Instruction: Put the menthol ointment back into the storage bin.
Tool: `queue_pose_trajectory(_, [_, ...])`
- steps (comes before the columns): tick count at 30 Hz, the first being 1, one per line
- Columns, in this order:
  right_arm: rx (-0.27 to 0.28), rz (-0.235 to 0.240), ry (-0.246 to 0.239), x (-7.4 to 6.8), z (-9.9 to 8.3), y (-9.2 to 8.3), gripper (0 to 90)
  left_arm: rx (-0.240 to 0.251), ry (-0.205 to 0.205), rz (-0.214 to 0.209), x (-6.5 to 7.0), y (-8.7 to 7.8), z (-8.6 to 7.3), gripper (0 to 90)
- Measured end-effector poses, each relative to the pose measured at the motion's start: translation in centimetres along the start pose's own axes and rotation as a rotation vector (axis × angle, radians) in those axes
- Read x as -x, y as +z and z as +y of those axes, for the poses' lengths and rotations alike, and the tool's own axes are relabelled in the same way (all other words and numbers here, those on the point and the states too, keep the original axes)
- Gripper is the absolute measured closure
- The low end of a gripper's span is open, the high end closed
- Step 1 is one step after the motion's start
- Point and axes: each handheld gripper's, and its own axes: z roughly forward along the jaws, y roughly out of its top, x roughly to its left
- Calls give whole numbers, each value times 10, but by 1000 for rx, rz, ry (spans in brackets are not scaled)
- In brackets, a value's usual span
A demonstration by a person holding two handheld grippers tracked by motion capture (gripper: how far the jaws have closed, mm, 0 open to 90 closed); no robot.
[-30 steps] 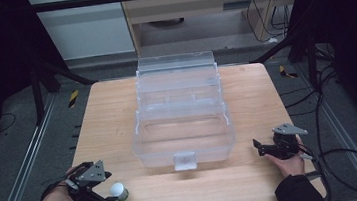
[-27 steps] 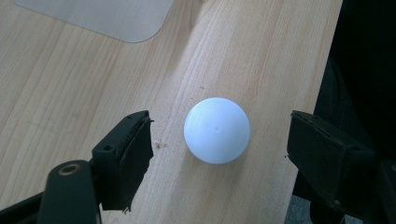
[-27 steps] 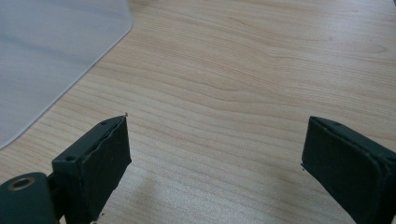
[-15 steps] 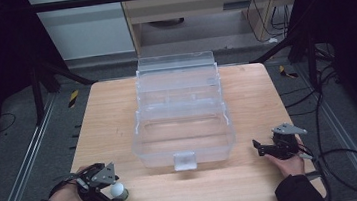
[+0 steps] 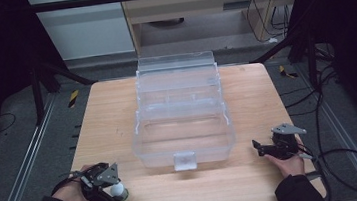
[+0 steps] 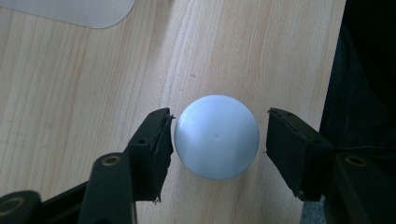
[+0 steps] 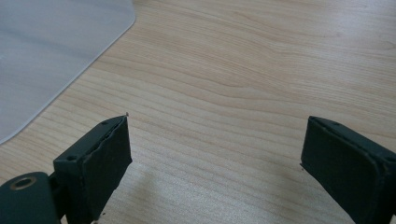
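Note:
A small white ball [image 6: 217, 136] rests on the wooden table near its front left corner, also seen from above as the ball [image 5: 118, 189]. My left gripper [image 6: 218, 142] is open with one jaw on each side of the ball. The left jaw sits almost against it and a narrow gap shows at the right jaw. From above, a hand holds this left gripper [image 5: 106, 184] low on the table. My right gripper [image 7: 215, 156] is open and empty over bare wood. In the high view the right gripper [image 5: 258, 147] points left, toward the clear plastic box [image 5: 185, 145].
The clear box stands open in the table's middle, with tiered trays stepping back to its lid [image 5: 175, 63]. A latch tab [image 5: 185, 160] sticks out at its front. The table's front edge [image 6: 334, 70] runs just beyond the ball. Cables trail off at the right [image 5: 354, 162].
My left gripper has slid a little to the right, bringing its jaws around the ball. The ball and the right gripper have not moved.

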Motion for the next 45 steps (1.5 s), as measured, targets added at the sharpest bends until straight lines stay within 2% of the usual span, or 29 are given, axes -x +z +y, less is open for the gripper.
queue_pose_trajectory(11, [-7,3,-1,0,0,0,86,-32,24,-3,-2,3,3,491])
queue_pose_trajectory(16, [-8,4,1,0,0,0,86,-48,24,-8,-2,3,5,496])
queue_pose_trajectory(21, [-9,6,2,0,0,0,86,-69,49,-22,-1,4,11,500])
queue_pose_trajectory(27, [-12,8,2,0,0,1,86,-67,54,-25,-2,0,16,501])
queue_pose_trajectory(32, [-11,6,-3,0,0,1,85,-64,59,-5,-5,-12,22,501])
queue_pose_trajectory(41, [-11,12,3,-1,0,0,87,-32,74,56,-18,-44,39,501])
queue_pose_trajectory(45, [-11,10,-3,0,0,1,87,-47,81,66,-22,-53,46,502])
